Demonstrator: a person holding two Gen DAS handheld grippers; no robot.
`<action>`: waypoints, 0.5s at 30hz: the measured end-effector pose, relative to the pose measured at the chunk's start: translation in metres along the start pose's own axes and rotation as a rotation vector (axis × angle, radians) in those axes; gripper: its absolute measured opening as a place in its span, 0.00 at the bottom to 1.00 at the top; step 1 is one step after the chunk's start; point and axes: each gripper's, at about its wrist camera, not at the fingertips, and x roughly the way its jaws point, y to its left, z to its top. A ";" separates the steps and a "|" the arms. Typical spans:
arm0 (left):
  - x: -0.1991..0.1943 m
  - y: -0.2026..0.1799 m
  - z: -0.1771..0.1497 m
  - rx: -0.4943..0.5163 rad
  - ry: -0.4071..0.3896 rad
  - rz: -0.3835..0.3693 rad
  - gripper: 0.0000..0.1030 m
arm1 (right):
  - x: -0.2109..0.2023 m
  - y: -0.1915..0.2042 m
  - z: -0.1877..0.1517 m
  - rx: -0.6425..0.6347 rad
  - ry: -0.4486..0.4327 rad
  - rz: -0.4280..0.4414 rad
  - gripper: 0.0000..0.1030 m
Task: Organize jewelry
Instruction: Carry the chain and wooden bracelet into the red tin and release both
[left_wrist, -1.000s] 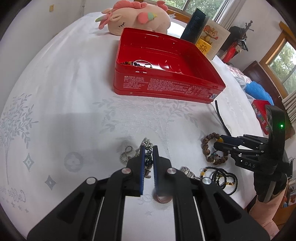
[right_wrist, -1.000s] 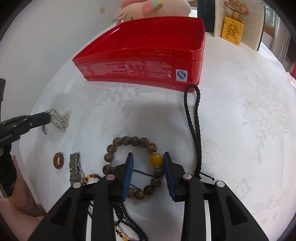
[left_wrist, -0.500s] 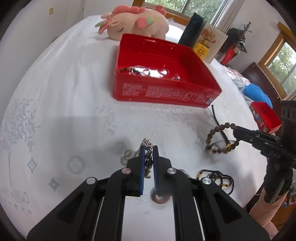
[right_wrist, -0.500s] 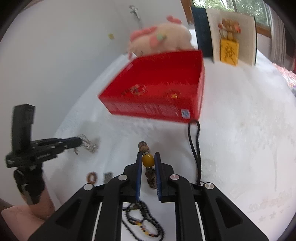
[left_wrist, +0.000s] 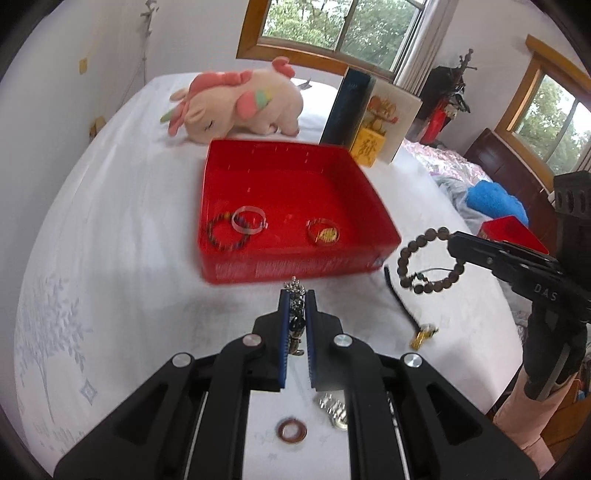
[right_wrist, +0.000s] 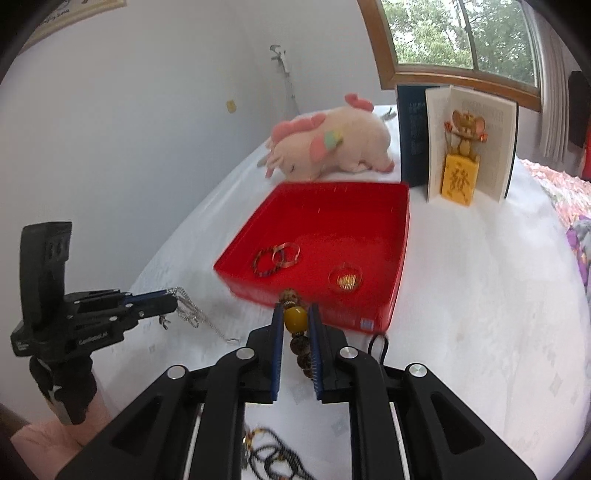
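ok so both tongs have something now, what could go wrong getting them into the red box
The silver chain dangles loosely from the left tongs and could snag the red box wall. The wooden bead bracelet hangs from the right tongs by its amber bead, so it may slip or swing wide.

Pink plush unicorn (left_wrist: 236, 101) on white tablecloth (left_wrist: 110, 229), open book (right_wrist: 469, 144) behind gold figurine (right_wrist: 461, 166), window (left_wrist: 343, 22)
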 end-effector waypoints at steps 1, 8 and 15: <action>0.001 -0.001 0.005 0.003 -0.002 -0.001 0.06 | 0.001 -0.001 0.005 0.003 -0.006 -0.001 0.13; 0.022 -0.001 0.051 0.000 -0.019 0.011 0.06 | 0.024 -0.007 0.047 0.025 -0.035 -0.008 0.13; 0.060 0.012 0.095 -0.045 -0.073 -0.026 0.06 | 0.070 -0.018 0.070 0.043 -0.042 -0.053 0.13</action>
